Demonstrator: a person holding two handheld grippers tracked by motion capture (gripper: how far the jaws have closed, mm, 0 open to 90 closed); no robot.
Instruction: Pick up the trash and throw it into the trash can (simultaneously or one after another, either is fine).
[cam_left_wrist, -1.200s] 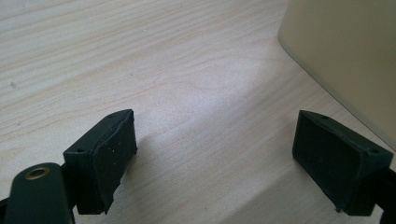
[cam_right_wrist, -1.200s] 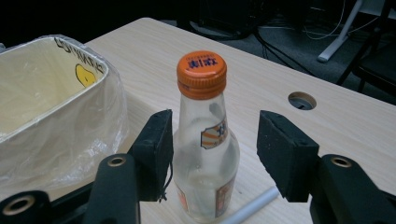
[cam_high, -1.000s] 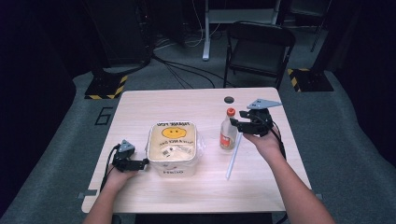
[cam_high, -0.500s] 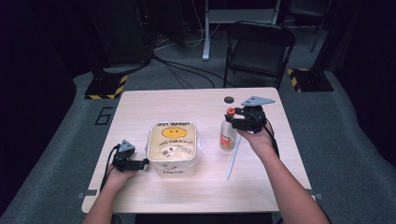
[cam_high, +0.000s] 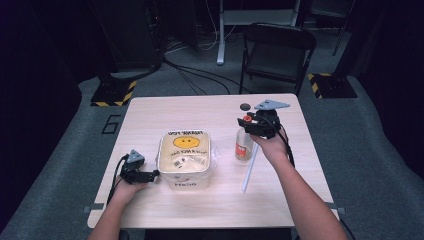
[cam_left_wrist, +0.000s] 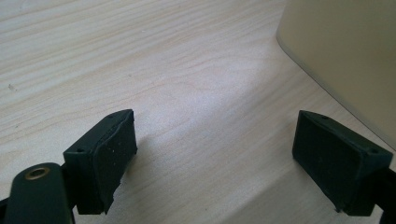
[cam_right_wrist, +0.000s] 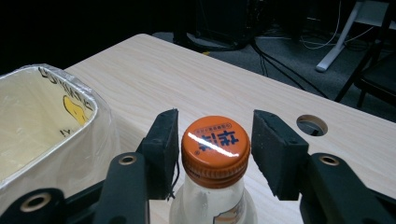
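Two hand-held grippers in play. Right hand-held gripper (cam_right_wrist: 214, 149) straddles the neck of the clear plastic bottle with the orange screw cap (cam_right_wrist: 215, 147); its jaws have just been closing, cap sits between the pads (cam_right_wrist: 164, 140) with a thin gap on each side, so no pinch yet. Bottle (cam_high: 244, 145) stands upright on the light wood tabletop (cam_high: 200, 112), right of the cream bin lined with a clear plastic bag, smiley print on it (cam_high: 184, 159), and just left of a white straw-like stick (cam_high: 249, 169) lying flat. Left hand-held gripper (cam_high: 145, 176) rests low on the tabletop beside the bin's left wall, jaws spread wide with nothing between them.

Risks as I read them:
- Pads are at cap height, not body. Cap is smooth and round; an off-centre close would push the bottle sideways instead of clamping it.
- Bottle looks tall, narrow and mostly empty, so likely light. One pad touching first could tip it toward the bin or onto the stick.
- A grip on the cap alone may let the bottle swing or slip out on lift.
- Round cable hole (cam_right_wrist: 311, 125) is behind the bottle; a knocked-over bottle could roll that way.
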